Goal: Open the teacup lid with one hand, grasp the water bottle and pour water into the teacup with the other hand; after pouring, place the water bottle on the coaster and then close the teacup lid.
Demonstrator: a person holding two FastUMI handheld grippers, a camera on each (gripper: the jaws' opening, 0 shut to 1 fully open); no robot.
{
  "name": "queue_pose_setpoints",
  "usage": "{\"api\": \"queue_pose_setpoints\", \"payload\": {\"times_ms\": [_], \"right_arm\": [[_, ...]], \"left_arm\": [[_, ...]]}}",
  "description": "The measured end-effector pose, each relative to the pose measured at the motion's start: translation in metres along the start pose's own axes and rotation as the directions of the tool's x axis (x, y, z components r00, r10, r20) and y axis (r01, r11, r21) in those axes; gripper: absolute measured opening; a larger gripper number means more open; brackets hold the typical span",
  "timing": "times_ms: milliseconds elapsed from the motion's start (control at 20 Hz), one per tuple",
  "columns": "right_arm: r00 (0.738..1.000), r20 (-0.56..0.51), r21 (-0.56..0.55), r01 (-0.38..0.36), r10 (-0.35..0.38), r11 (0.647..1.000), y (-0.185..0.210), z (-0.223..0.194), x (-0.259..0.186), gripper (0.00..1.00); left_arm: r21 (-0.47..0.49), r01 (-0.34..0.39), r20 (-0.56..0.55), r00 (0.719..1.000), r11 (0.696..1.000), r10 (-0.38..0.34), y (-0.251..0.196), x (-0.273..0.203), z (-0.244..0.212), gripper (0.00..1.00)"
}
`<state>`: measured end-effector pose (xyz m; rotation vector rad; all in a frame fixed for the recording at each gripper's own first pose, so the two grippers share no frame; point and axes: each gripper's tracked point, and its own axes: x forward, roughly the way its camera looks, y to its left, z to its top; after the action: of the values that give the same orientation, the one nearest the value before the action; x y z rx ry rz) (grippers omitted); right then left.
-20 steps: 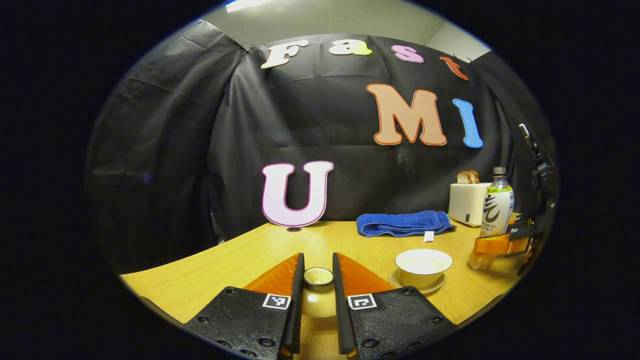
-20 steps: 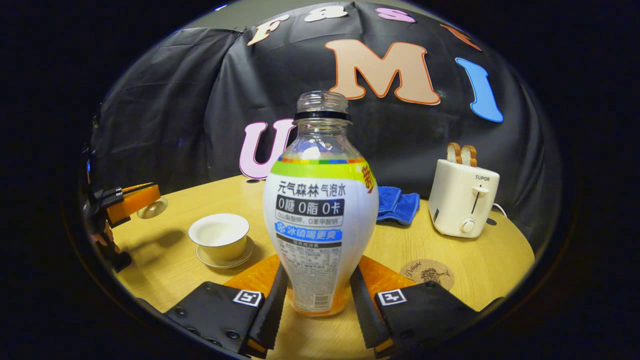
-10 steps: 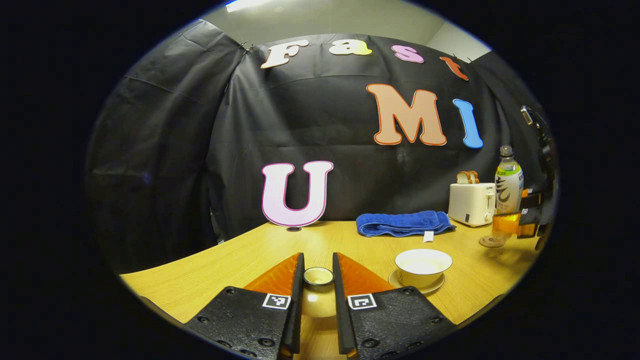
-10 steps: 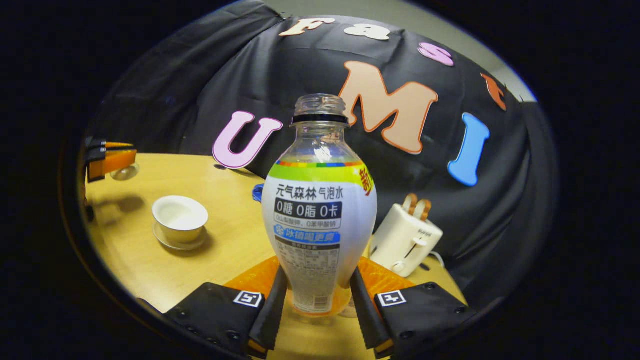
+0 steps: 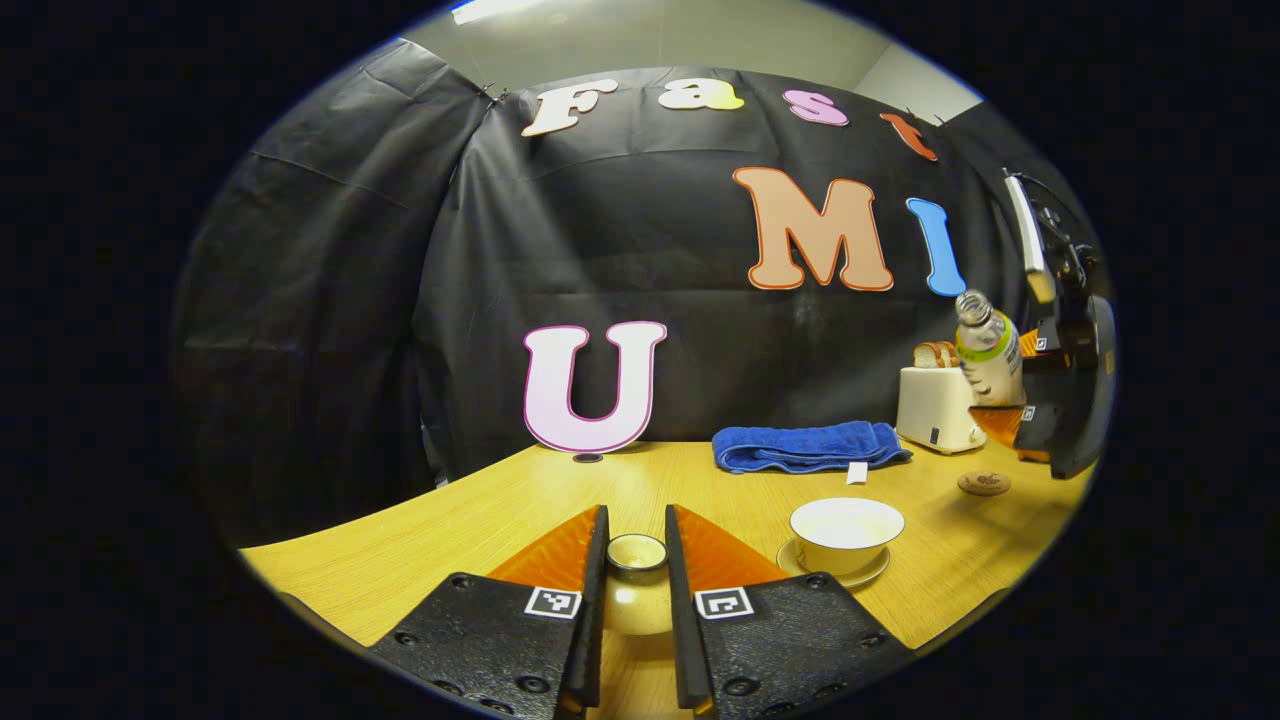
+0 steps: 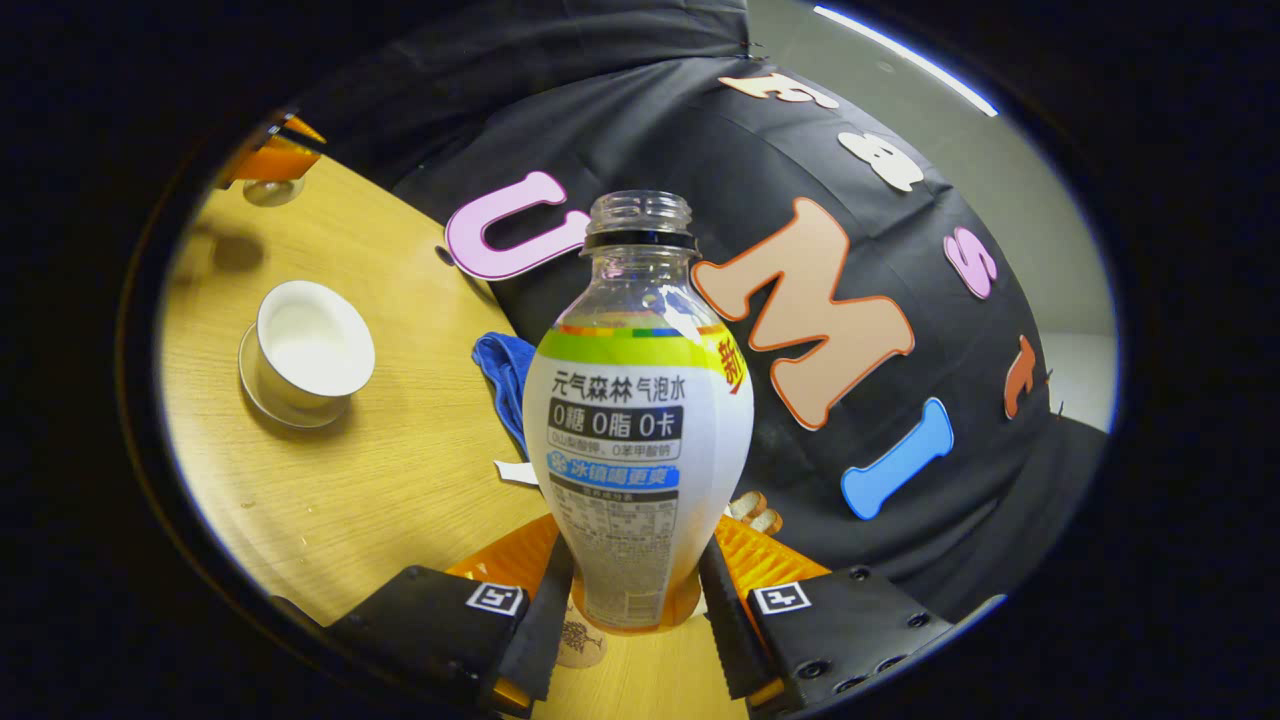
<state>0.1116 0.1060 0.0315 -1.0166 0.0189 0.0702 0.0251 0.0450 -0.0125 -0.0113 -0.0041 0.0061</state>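
My left gripper (image 5: 636,540) is shut on the small round teacup lid (image 5: 636,600), held low over the near table edge. The white teacup (image 5: 846,530) stands uncovered on its saucer to the right. My right gripper (image 6: 637,565) is shut on the lower body of the uncapped water bottle (image 6: 640,420), which has a white label with a green band. In the left gripper view that bottle (image 5: 988,350) hangs above the table at the far right, its neck leaning left. The round cork coaster (image 5: 984,483) lies below it. The teacup (image 6: 312,350) sits left of the bottle.
A folded blue towel (image 5: 810,445) lies at the back of the wooden table (image 5: 480,520). A white toaster (image 5: 935,405) with toast stands at the back right. In the right gripper view the left gripper (image 6: 270,160) and lid show at the upper left.
My right gripper has lifted the bottle off the table, carried it up and to the right, and tipped it so its neck leans toward the teacup. My left gripper and the lid have stayed still.
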Motion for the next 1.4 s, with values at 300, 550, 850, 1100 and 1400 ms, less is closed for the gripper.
{"api": "queue_pose_setpoints", "payload": {"times_ms": [300,550,850,1100,1400], "right_arm": [[1.0,0.019,-0.292,0.019,-0.014,0.956,0.036,0.008,0.013,0.68],[0.996,0.054,-0.484,0.083,-0.065,0.871,0.034,0.008,0.019,0.68],[0.992,0.095,-0.626,0.127,-0.087,0.769,0.036,0.008,0.022,0.67],[0.986,0.127,-0.695,0.164,-0.105,0.7,0.033,0.006,0.02,0.68],[0.978,0.171,-0.743,0.207,-0.12,0.636,0.035,0.011,0.013,0.67]], "left_arm": [[-0.002,0.0,0.0,1.0,1.0,0.0,-0.001,0.0,-0.001,0.27],[-0.003,0.0,0.0,1.0,1.0,0.0,0.0,0.0,-0.001,0.27],[-0.004,-0.001,0.0,1.0,1.0,0.001,-0.001,0.0,-0.002,0.27],[-0.005,-0.001,0.0,1.0,1.0,0.001,-0.001,0.0,-0.002,0.27],[-0.005,-0.001,0.0,1.0,1.0,0.001,-0.001,-0.001,-0.001,0.27]]}}
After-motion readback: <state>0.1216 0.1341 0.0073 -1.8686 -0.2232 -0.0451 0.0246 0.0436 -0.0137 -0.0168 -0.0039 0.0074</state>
